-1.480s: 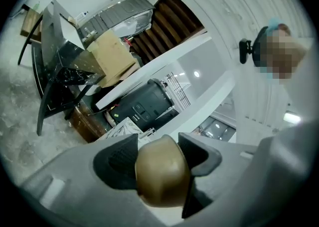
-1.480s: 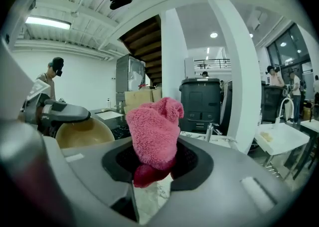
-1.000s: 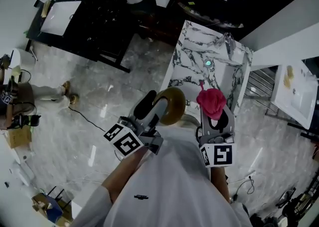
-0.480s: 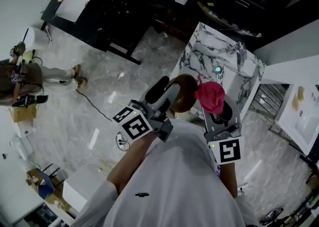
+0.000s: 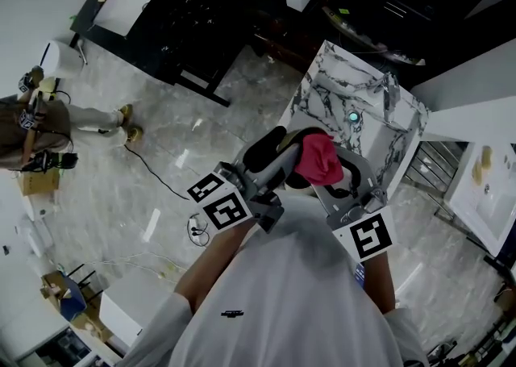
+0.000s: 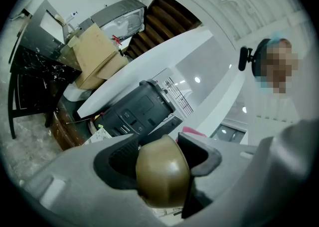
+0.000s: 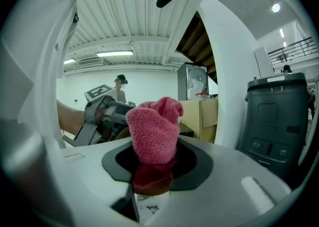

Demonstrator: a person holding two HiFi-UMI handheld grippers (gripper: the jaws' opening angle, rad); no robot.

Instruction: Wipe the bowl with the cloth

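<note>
Half a second back, side by side; a full second back, clearly apart; now overlapped, with the pink cloth [image 5: 320, 160] swung in from the right and laid across the bowl [image 6: 162, 173], leaving only a sliver of brown on show from the head view. Reads as the closing of the gap before the first stroke: at contact or very near it, though impossible to say from these views whether pressed against the inner wall or merely hovering over the mouth. No wiping to credit yet. As for the bowl: carried in the air, resting on nothing, above the pale marble floor [image 5: 177, 139] and just short of the near edge of the veined table [image 5: 343, 91]. Glossy bronze-brown, smooth and rounded, seen edge-on from the left gripper view with a soft highlight on the flank; no dirt visible outside, inside out of sight. Probably hard and slippery, so apt to twist in the grip under sideways rubbing. Pinched by its wall between the dark pads of the left tool [image 6: 160, 157], jaws closed against it from both sides. As for the cloth: bunched into a plump, nubbly tuft, standing upright, clamped at its base by the right tool [image 7: 152, 163], jaws tight on the fabric. Further out, a dark grey bin [image 7: 274, 116], a cardboard box [image 6: 97, 54], and a second person [image 5: 28, 127] well off across the floor.
</note>
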